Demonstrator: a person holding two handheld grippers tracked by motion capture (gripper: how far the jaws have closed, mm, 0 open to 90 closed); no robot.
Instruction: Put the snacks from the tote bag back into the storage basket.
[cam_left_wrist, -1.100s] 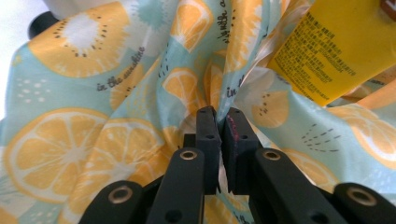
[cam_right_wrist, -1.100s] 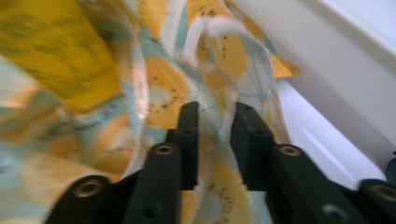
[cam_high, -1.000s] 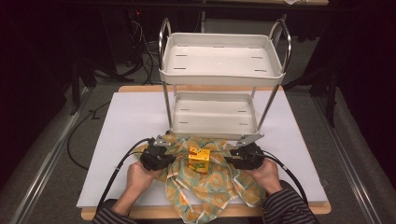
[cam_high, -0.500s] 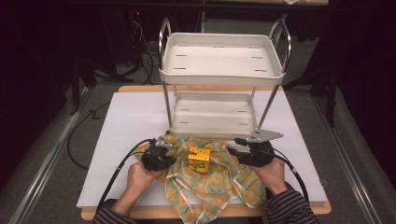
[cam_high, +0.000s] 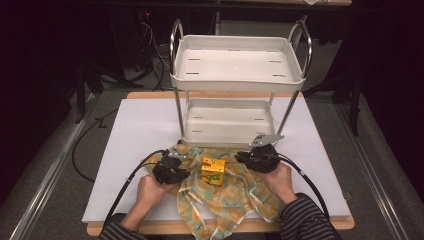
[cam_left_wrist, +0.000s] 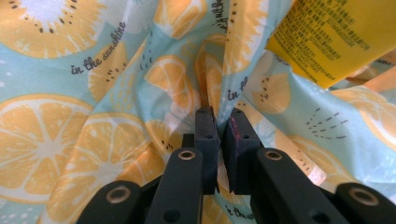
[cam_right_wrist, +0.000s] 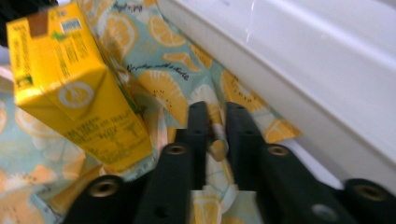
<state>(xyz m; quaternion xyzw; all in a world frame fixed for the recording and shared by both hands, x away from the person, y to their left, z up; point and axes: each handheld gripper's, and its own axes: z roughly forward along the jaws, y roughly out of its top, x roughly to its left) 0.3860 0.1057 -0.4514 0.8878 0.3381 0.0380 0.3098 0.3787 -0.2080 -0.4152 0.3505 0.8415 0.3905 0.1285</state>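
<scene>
Here the citrus-print cloth (cam_high: 225, 197) lies rumpled on the white board (cam_high: 130, 150) at the near edge of the table, its far edge reaching the foot of the two-tier white trolley (cam_high: 237, 65). A yellow drink carton (cam_high: 213, 170) stands on the cloth about midway between the two hands. The left gripper (cam_high: 176, 156), held in the person's left hand (cam_high: 150, 187), sits at the cloth's far left corner; in the left gripper view its jaws are clenched on a raised fold of the cloth (cam_left_wrist: 140, 93), with the fabric pinched between the pads and the carton (cam_left_wrist: 336, 37) up at the right. The right gripper (cam_high: 248, 156), in the right hand (cam_high: 280, 180), is at the cloth's far right corner, just in front of the trolley's lower shelf (cam_high: 227, 122). Its jaws have just been closing, and in the right gripper view they grip a bunched edge of the cloth (cam_right_wrist: 168, 88) between the pads, with the carton (cam_right_wrist: 74, 88) tilted at the left and the white wall of the shelf (cam_right_wrist: 289, 79) running close by at the right. Black cables (cam_high: 127, 185) trail from both grippers toward the person.
</scene>
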